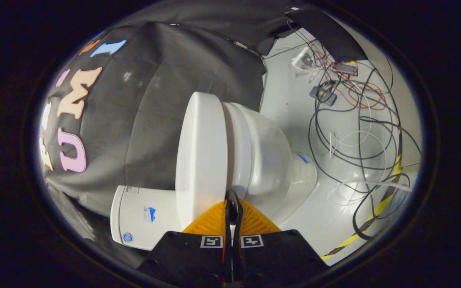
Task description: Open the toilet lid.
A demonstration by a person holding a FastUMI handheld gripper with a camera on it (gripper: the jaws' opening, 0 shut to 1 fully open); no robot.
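Your gripper (233,210) has its orange fingers (210,222) nearly together, holding nothing. The toilet lid (200,160) lies just ahead of the tips, down on the bowl (264,160), the tank (142,216) to its left.

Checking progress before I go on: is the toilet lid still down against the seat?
Yes, the lid lies flat against the seat, with the shut gripper at its edge.

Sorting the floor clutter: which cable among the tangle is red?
The thin red cable looped beside the small grey box, far beyond the shut gripper; the others are black or white.
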